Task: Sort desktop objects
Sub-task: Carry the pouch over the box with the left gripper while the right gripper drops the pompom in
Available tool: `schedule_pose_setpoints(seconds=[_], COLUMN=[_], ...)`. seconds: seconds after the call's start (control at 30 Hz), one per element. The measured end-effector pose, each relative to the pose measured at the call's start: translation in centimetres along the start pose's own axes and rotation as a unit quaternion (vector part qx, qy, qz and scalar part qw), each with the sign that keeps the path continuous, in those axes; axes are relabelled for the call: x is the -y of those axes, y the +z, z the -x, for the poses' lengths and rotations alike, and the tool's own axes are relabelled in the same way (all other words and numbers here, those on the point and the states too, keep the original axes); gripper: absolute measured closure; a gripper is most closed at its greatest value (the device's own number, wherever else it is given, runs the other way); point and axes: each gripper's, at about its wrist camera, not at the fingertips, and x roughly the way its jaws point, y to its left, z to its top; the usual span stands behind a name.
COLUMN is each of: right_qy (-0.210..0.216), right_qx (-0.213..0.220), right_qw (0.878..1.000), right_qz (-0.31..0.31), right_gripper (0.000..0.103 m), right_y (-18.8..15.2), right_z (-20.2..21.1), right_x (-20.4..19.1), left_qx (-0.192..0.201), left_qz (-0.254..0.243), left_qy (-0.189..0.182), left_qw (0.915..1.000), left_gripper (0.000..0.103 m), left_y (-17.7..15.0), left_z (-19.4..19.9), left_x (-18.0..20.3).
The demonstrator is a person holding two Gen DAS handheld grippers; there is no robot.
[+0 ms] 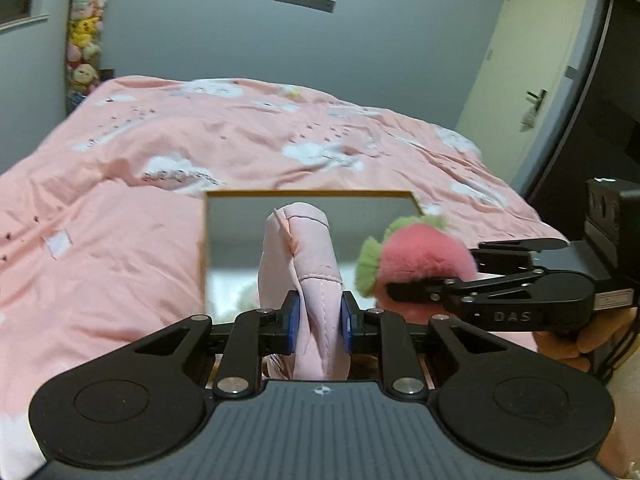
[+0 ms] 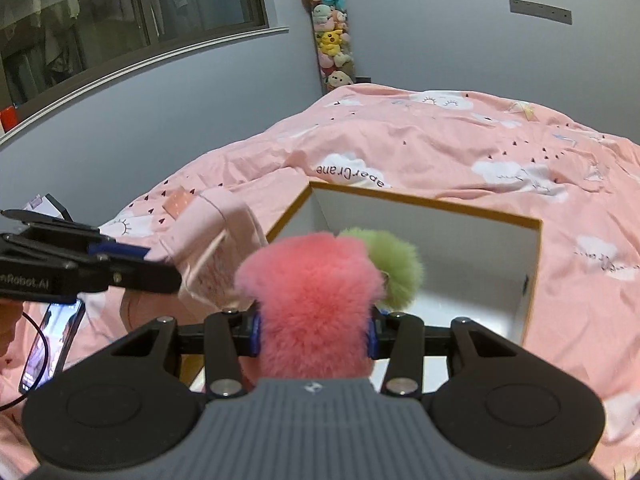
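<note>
Two wrist views over a bed whose pink quilt, printed with white clouds, fills most of each frame. On the quilt stands an open white box with a thin orange rim, its interior largely bare where it can be seen; in the left wrist view the same box lies directly beyond the fingers. A grey wall rises behind the bed, with a window on one side, a pale door on the other, and a tall column of stuffed toys standing in the corner. The right gripper is closed on a fluffy pink plush with a green tuft, its blue pads pressed into the fur on both sides, and holds it above the near edge of the box. The left gripper clasps a pale pink stitched pouch between its blue pads, the pouch standing upright in front of the box opening; its jaws stand narrow around the fabric. In the right wrist view the left gripper and its pouch appear just beside the plush, to its left. A phone with a lit screen and a cable lies on the quilt at lower left.
</note>
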Motion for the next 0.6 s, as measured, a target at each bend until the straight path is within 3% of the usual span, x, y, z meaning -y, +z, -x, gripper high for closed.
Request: schedule_pose_setpoints(seconds=[0.2, 0.4, 0.6], right_qy=[0.0, 0.015, 0.028], right_qx=[0.001, 0.005, -0.018], right_qw=[1.0, 0.999, 0.999], right_qz=[-0.003, -0.031, -0.033], right_gripper=[0.056, 0.056, 0.055], right_y=[2.5, 4.8, 5.4], right_z=[-4.5, -9.7, -15.1], right_x=[1.0, 2.0, 1.6], left_qx=[-0.002, 0.005, -0.003], left_qz=[0.023, 0.018, 0.014], left_qy=[0.042, 0.055, 0.067], left_qw=[0.9989, 0.9983, 0.9976], left_gripper=[0.08, 0.08, 0.08], left_y=[1.6, 2.7, 3.1], left_z=[-2.6, -3.3, -4.2], left_x=[-3.0, -4.0, -4.5])
